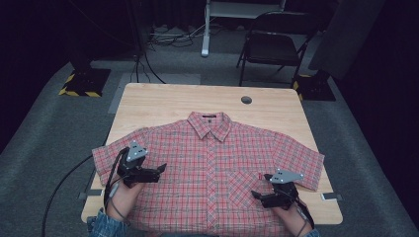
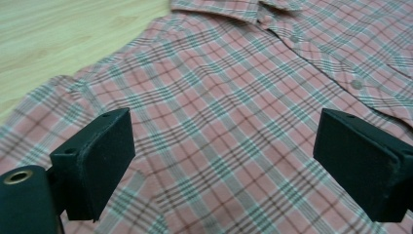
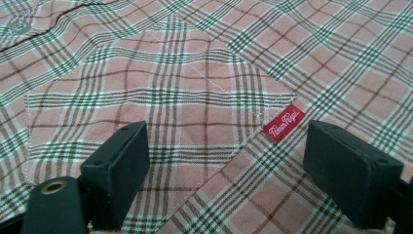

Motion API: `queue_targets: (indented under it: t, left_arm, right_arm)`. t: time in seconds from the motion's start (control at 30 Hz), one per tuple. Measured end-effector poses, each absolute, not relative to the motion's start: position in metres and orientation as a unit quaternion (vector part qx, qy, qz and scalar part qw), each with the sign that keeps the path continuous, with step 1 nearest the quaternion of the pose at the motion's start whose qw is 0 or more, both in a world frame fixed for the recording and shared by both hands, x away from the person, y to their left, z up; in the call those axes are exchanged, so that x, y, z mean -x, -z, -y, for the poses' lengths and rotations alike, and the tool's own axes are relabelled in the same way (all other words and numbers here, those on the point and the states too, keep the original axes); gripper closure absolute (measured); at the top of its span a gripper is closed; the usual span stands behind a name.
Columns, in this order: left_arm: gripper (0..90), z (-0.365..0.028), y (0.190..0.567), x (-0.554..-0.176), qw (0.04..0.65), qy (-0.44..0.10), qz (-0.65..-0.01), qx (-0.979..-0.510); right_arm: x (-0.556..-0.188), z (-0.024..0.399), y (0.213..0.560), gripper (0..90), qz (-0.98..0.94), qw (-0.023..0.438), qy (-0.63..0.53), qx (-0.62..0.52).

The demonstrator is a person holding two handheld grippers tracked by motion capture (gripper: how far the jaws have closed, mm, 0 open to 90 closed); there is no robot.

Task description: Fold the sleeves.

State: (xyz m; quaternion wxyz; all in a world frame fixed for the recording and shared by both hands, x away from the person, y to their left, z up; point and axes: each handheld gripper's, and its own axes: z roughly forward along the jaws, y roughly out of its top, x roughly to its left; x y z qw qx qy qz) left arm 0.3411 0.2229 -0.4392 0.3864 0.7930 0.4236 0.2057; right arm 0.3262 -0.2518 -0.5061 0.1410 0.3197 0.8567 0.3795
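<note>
A red plaid short-sleeved shirt lies spread flat, front up, on the wooden table, collar toward the far side. My left gripper hovers over the shirt's left chest near the sleeve, jaws wide apart with nothing between them; its own view looks across the plaid toward the button placket. My right gripper sits low over the shirt's lower right front, open and holding nothing. In its view the chest pocket with a small red label lies just ahead of the jaws.
A black folding chair and cables stand on the grey carpet beyond the table. A round cable hole is in the far tabletop. Bare wood shows around the collar and at the right front corner, where a small tag lies.
</note>
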Motion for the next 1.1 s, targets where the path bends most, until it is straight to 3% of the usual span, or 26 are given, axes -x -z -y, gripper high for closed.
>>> queue_targets:
  t: [1.1]
  left_arm:
    - [8.0, -0.281, 0.418, -0.358, 0.378, -0.251, -0.464, -0.761]
  right_arm:
    - [-0.326, 0.252, 0.506, 17.2, -0.857, 0.141, -0.379, -0.32]
